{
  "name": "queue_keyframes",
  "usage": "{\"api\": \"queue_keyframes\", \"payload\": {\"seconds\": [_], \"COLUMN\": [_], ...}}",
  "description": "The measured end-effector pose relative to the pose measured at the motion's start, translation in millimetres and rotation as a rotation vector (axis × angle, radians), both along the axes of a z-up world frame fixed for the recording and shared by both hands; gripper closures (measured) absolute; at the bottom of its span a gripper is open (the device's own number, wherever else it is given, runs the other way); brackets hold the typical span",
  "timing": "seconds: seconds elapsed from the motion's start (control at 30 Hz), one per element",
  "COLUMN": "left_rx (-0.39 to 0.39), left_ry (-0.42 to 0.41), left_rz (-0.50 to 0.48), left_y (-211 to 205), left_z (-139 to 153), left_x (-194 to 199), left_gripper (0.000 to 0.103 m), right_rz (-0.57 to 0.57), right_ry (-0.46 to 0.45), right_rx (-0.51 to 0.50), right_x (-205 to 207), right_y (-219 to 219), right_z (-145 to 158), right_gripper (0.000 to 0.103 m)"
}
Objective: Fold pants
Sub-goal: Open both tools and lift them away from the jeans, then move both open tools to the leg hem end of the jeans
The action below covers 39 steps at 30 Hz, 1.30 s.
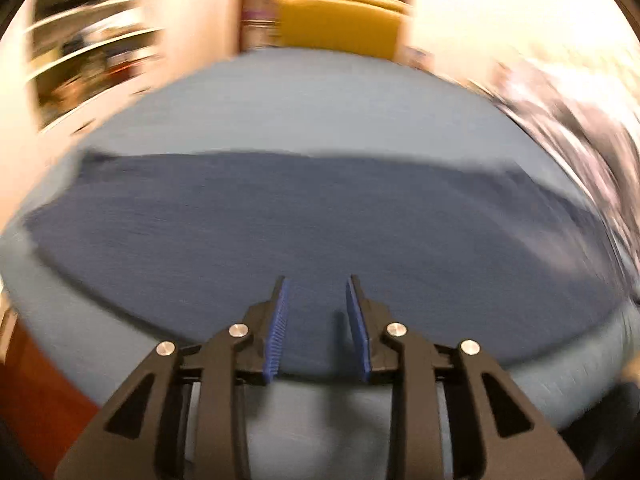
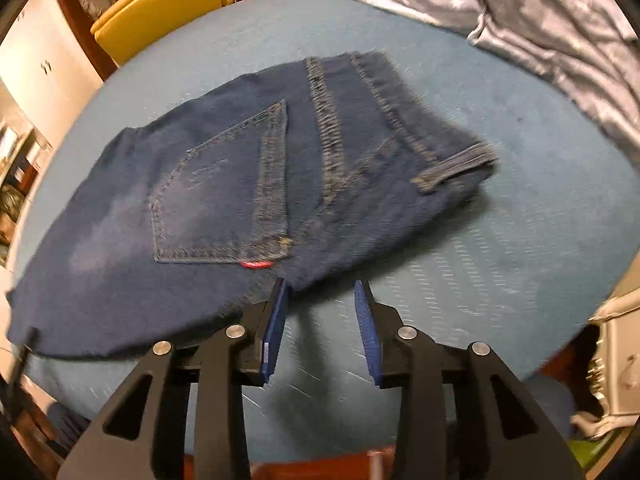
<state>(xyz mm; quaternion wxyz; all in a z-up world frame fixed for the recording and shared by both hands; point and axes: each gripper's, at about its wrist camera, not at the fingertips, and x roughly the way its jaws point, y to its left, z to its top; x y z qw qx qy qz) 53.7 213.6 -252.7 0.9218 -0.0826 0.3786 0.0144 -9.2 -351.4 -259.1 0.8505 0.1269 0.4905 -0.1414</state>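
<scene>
Dark blue jeans (image 2: pixel 248 184) lie flat on a teal-covered bed (image 2: pixel 500 240), folded lengthwise with a back pocket and red tab facing up and the waistband at the right. In the blurred left wrist view the jeans (image 1: pixel 320 232) spread wide across the bed. My left gripper (image 1: pixel 317 284) is open and empty, just over the near edge of the denim. My right gripper (image 2: pixel 320 286) is open and empty, at the near edge of the jeans below the pocket, its left finger at the denim edge.
A crumpled grey blanket (image 2: pixel 540 28) lies at the bed's far right. A yellow chair (image 2: pixel 160 4) stands beyond the far edge and also shows in the left wrist view (image 1: pixel 340 24). Shelves (image 1: pixel 92 60) stand at the left. A white cabinet (image 2: pixel 616 360) is at the near right.
</scene>
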Motion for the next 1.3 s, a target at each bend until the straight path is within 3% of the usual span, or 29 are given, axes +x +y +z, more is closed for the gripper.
{"api": "queue_keyframes", "payload": {"seconds": [0.03, 0.07, 0.13, 0.2, 0.23, 0.3, 0.33, 0.37, 0.4, 0.43, 0.47, 0.5, 0.53, 0.6, 0.67, 0.7, 0.83, 0.87, 0.93, 1.0, 1.1, 1.17, 1.3], "left_rx": [0.002, 0.021, 0.023, -0.031, -0.044, -0.086, -0.05, -0.05, -0.082, -0.038, 0.033, 0.08, 0.065, 0.026, 0.094, 0.073, 0.065, 0.073, 0.091, 0.101, 0.133, 0.113, 0.083], "left_ry": [0.003, 0.006, 0.011, 0.027, 0.044, 0.121, 0.164, 0.163, 0.14, 0.125, 0.121, 0.107, 0.08, 0.047, 0.0, -0.002, -0.02, -0.053, -0.101, -0.041, -0.009, 0.055, 0.122], "left_rz": [0.021, 0.037, 0.083, 0.143, 0.16, 0.186, 0.254, 0.292, 0.325, 0.384, 0.426, 0.454, 0.45, 0.374, 0.279, 0.217, 0.147, 0.121, 0.086, -0.016, -0.059, -0.106, -0.047], "left_y": [20, 37, 78, 122, 139, 174, 196, 211, 225, 232, 232, 229, 219, 191, 138, 109, 43, 30, 1, -26, -48, -63, -36], "left_z": [2, 3, 6, 6, 5, -7, -13, -13, -8, 2, 10, 17, 25, 37, 50, 53, 55, 56, 55, 46, 31, 17, -11], "left_x": [9, 20, 49, 80, 92, 119, 131, 135, 136, 136, 135, 133, 131, 126, 121, 119, 113, 110, 108, 118, 127, 146, 181], "left_gripper": [0.079, 0.087, 0.087, 0.087, 0.087, 0.085, 0.085, 0.095, 0.096, 0.087, 0.072, 0.07, 0.068, 0.056, 0.034, 0.03, 0.014, 0.006, 0.004, 0.004, 0.021, 0.047, 0.061], "right_rz": [-0.003, -0.003, 0.017, 0.036, 0.048, 0.072, 0.066, 0.027, -0.013, -0.034, -0.053, -0.056, -0.056, -0.046, 0.026, 0.08, 0.195, 0.195, 0.166, 0.116, 0.11, 0.105, 0.11], "right_ry": [-0.006, -0.02, -0.067, -0.119, -0.147, -0.17, -0.167, -0.172, -0.175, -0.174, -0.157, -0.152, -0.152, -0.126, -0.11, -0.101, -0.103, -0.085, -0.053, -0.004, -0.01, -0.02, -0.031], "right_rx": [-0.063, -0.113, -0.171, -0.231, -0.253, -0.22, -0.189, -0.172, -0.196, -0.213, -0.238, -0.251, -0.266, -0.314, -0.337, -0.341, -0.295, -0.325, -0.323, -0.294, -0.252, -0.28, -0.312], "right_x": [-3, -3, 2, 16, 21, 38, 46, 55, 61, 65, 71, 72, 74, 85, 100, 110, 159, 174, 191, 200, 196, 193, 190], "right_y": [0, -1, -1, 2, 3, 0, -3, -10, -15, -18, -25, -29, -34, -44, -44, -40, -30, -30, -43, -64, -79, -77, -72], "right_z": [5, 11, 22, 35, 41, 47, 48, 50, 51, 52, 53, 54, 54, 49, 45, 43, 26, 18, 4, -13, -30, -33, -36], "right_gripper": [0.059, 0.044, 0.029, 0.026, 0.019, 0.017, 0.017, 0.017, 0.017, 0.017, 0.017, 0.017, 0.017, 0.017, 0.016, 0.017, 0.017, 0.017, 0.018, 0.017, 0.013, 0.012, 0.012]}}
